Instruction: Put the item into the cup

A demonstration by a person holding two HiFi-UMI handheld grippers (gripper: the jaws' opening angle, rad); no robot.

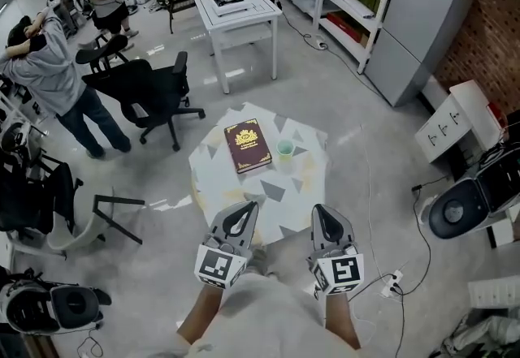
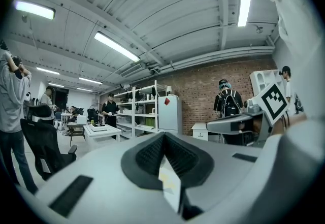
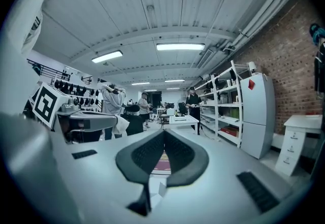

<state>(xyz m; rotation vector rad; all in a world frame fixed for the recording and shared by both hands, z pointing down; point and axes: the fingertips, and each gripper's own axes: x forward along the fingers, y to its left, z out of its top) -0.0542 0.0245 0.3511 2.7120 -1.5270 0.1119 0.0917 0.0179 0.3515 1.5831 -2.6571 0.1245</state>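
Ahead of your two tools, on the far side of the tabletop [image 1: 283, 196], the green cup [image 1: 285, 148] stands just right of the maroon book [image 1: 247, 145]; your right tool [image 1: 322, 213] is nearer it, your left tool [image 1: 246, 210] faces the book. Both tools are clenched on nothing, and no small item shows.

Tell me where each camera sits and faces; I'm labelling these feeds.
Head view: on the person's head, looking down at table, book, cup; forearms, left tongs and right tongs show.
Left gripper view: on the left tongs, facing the shelves; right tongs show.
Right gripper view: on the right tongs, facing the book; left tongs show.
All share the fridge.
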